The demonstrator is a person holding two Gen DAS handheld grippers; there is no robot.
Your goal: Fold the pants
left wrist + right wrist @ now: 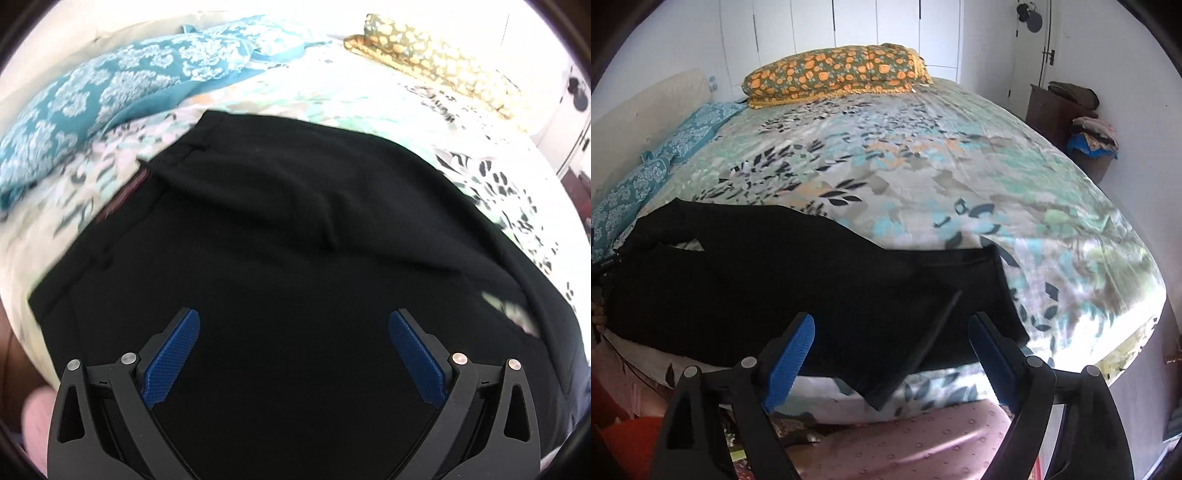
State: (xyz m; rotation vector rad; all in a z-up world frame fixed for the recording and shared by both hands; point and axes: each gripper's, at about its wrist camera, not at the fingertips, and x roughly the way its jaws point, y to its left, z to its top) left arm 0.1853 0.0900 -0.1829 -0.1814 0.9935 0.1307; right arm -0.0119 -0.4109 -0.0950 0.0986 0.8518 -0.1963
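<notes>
Blue ribbed pads (173,354) of the left gripper (293,354) stood wide apart above the black pants (295,229), gripping nothing. Likewise the right gripper (892,358) was spread wide and empty, with one pant leg's hem (908,354) drooping off the edge of the bed (960,177). To fold well, that hanging hem probably needed pinching squarely and drawing level. The pants looked matte, soft and creased on a smooth leaf-printed sheet.

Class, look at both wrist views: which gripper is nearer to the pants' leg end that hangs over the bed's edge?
Right. The right gripper hangs open just over the leg end; the left gripper is open over the pants' waist part.
</notes>
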